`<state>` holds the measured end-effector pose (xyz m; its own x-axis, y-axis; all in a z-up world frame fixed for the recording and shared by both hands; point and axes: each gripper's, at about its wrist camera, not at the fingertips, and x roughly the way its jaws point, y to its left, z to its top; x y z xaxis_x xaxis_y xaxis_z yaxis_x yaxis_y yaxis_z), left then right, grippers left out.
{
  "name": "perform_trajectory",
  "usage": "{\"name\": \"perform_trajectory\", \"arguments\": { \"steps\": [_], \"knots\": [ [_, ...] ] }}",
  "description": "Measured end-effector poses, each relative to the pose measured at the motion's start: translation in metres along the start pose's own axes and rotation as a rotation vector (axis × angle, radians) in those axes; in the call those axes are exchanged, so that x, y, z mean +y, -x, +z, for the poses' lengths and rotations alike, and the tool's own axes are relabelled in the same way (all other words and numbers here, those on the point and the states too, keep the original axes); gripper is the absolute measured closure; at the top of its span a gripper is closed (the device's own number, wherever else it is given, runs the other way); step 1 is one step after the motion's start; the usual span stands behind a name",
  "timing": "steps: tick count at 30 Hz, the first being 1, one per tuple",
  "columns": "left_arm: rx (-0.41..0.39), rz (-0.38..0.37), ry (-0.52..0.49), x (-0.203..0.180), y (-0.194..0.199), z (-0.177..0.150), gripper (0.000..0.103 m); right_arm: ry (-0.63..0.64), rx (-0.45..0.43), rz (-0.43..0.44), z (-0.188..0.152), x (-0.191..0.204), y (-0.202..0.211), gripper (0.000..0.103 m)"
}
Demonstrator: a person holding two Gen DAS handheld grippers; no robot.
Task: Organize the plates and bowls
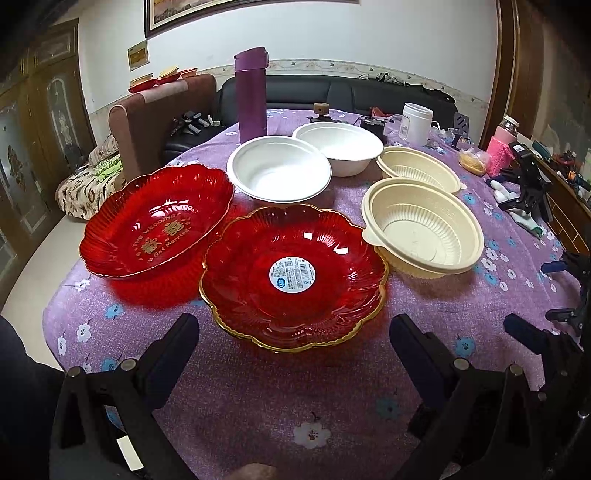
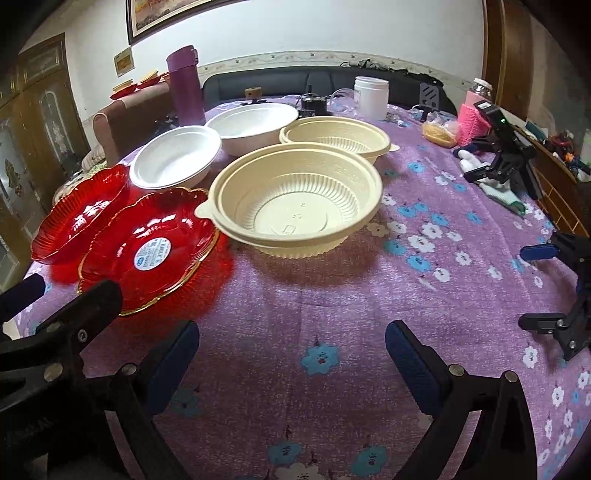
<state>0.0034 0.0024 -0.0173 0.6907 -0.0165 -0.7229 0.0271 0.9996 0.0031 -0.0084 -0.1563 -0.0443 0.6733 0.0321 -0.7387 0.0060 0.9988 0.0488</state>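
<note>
Left wrist view: six dishes are being laid out in matched pairs on the purple tablecloth [image 1: 258, 406], two red plates [image 1: 293, 275] [image 1: 157, 221], two white bowls [image 1: 279, 168] [image 1: 340, 142], two cream bowls [image 1: 423, 230] [image 1: 419, 168], likely so like can be stacked on like. Nothing is being gripped: the left gripper [image 1: 293, 345] is being held spread wide over the near red plate, probably lined up for its rim. The right gripper [image 2: 291, 350] is being kept equally wide over bare cloth, short of the near cream bowl [image 2: 295, 199].

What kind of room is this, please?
Probably a home living or dining room: a dark sofa behind the cloth-covered table, a framed picture on the wall, and a wooden cabinet.
</note>
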Motion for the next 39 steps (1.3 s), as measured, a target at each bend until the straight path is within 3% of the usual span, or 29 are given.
{"name": "perform_trajectory", "arguments": {
  "steps": [10, 39],
  "knots": [
    [0.006, -0.002, -0.024, -0.008, 0.001, -0.002, 0.0, -0.024, 0.004, -0.065, 0.001, -0.012, -0.001, 0.001],
    [-0.009, 0.025, -0.053, -0.021, 0.014, -0.001, 0.0, -0.067, -0.012, -0.072, -0.005, -0.038, 0.003, 0.001]
  ]
}}
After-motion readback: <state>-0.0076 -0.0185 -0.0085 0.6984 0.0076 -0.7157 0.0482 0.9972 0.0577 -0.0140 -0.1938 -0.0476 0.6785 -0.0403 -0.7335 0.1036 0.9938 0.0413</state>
